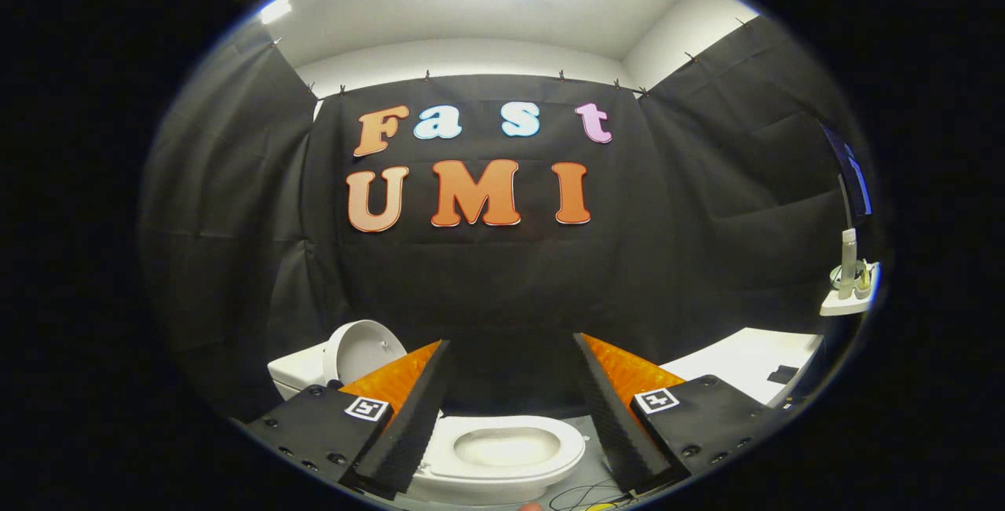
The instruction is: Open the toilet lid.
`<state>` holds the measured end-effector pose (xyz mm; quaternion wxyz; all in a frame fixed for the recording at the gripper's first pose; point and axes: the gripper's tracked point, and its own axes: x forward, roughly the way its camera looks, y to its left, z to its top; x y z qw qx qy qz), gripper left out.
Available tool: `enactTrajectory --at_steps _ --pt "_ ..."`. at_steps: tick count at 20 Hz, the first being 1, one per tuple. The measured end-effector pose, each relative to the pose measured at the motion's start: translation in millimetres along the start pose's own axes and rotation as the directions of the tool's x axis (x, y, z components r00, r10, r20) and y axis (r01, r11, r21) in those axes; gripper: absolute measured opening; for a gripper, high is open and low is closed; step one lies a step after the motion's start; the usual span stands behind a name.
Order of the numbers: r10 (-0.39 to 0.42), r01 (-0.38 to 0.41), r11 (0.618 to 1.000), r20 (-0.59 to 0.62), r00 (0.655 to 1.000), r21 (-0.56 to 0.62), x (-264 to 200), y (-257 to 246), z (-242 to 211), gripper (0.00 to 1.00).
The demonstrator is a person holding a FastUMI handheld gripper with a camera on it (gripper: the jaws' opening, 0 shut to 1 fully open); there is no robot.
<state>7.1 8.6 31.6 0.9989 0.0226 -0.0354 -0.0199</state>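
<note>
In the gripper view, the hand-held gripper (510, 397) is seen spread wide with nothing held, the white ceramic toilet bowl (502, 456) lying low between its fingers, its round white lid (363, 350) raised upright beyond the left finger.

The white toilet lid (363, 350) stands raised, leaning back at the far left against the tank. The seat (502, 448) lies flat below, bowl uncovered, nearer.

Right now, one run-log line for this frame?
gripper: open, holding nothing | toilet lid: raised, off to the left | toilet seat: down, below between the fingers | contact: none
</note>
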Motion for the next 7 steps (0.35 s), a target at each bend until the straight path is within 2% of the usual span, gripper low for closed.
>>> enactTrajectory --at_steps 7 --pt "0.014 -0.014 1.0 0.011 1.0 -0.006 -5.6 2.4 13.6 0.98"
